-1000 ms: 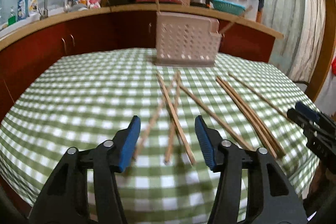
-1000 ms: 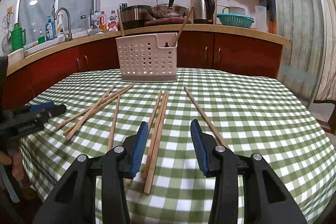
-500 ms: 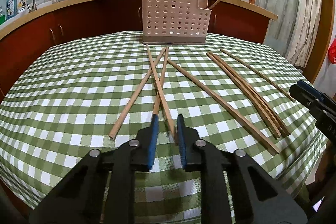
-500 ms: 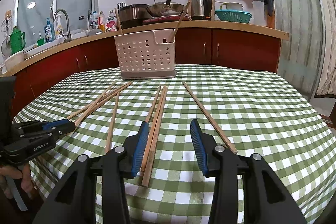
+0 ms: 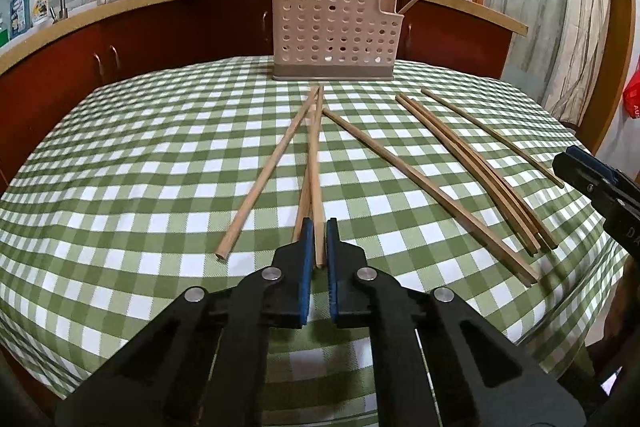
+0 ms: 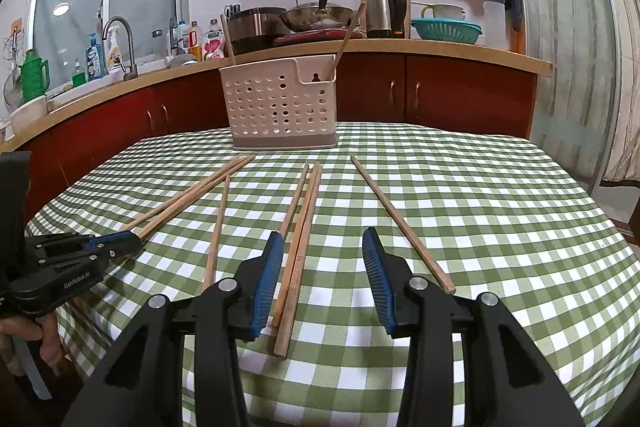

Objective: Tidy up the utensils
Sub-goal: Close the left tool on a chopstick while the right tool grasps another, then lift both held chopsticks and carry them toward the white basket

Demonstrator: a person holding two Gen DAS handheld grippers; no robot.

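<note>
Seven chopsticks [image 5: 428, 183] loose on checked table [image 5: 120, 187], two more upright in perforated holder [image 5: 334, 35] at far edge, left gripper [image 5: 317, 239] just clenched on one chopstick's [image 5: 316, 187] near end, right gripper [image 6: 323, 251] released, hovering above a pair.

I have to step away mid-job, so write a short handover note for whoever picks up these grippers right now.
Left gripper: fingers have just closed on the near end of one chopstick, which lies on the checked table.
Right gripper: open, holding nothing, poised over a pair of chopsticks.
Holder: upright at the table's far side, two chopsticks already standing in it.
Left to do: lift the gripped chopstick into the holder, then the other loose ones spread across the cloth.
</note>
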